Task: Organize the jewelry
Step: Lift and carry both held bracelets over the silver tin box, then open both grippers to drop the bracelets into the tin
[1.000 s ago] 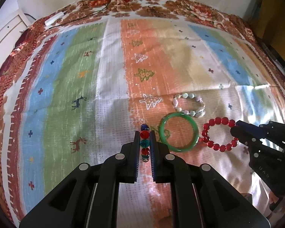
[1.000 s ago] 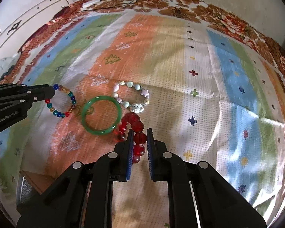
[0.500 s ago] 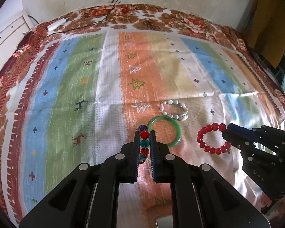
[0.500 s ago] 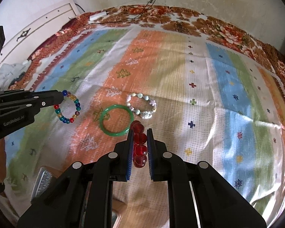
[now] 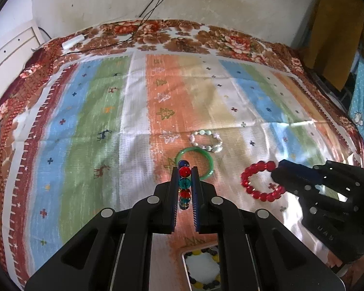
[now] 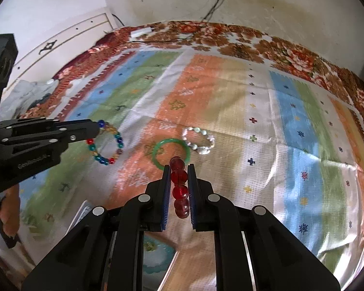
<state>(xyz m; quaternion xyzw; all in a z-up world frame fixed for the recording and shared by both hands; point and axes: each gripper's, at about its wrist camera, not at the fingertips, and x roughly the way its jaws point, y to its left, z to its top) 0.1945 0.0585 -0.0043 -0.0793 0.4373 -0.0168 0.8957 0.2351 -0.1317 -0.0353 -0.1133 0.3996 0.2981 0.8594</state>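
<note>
Aloft, left jaws pinching multicolour bracelet (image 6: 106, 143), right jaws red bracelet (image 5: 261, 181), bare cloth (image 5: 89, 126) leftward.

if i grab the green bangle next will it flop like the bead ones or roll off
The green bangle looks like one solid glossy ring, so probably stiff and somewhat slippery, maybe breakable. Lying flat on the cloth, it likely won't roll unless tipped on edge. The red bracelet is separate beads, likely looser.
</note>
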